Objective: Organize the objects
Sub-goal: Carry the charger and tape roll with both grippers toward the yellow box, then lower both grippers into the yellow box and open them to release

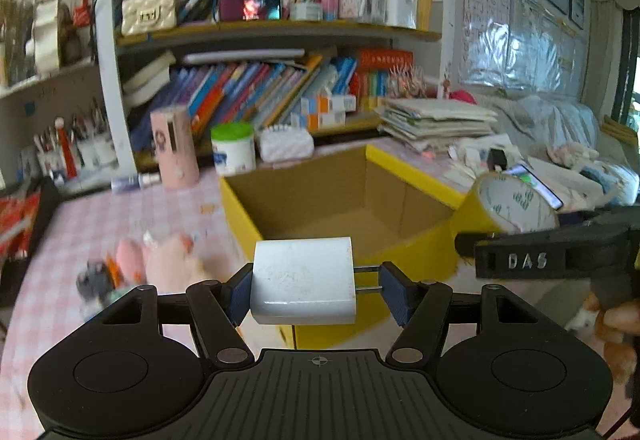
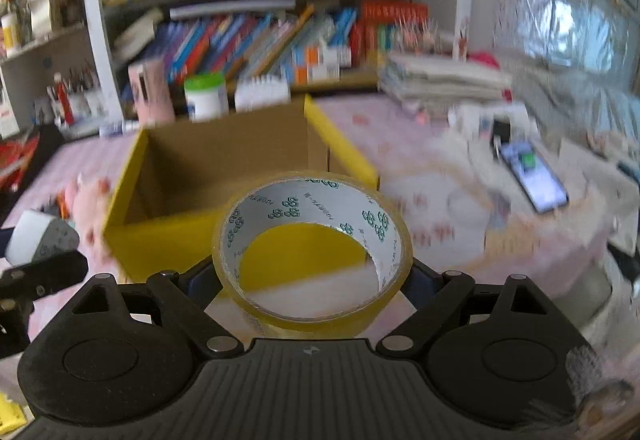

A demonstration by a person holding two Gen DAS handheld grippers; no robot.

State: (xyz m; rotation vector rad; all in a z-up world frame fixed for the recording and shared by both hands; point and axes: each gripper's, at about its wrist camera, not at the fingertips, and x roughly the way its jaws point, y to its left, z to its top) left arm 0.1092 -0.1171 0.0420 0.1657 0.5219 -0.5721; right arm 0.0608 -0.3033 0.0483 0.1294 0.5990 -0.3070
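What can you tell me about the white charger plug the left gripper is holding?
The white charger plug is a small, rounded, glossy plastic block, scuffed grey on its upper face. Two metal prongs stick out sideways from its right end. It lies level, clamped across its length between the left gripper's blue pads: one on its left end, the other at the prong tips. It hangs in front of the open yellow box.
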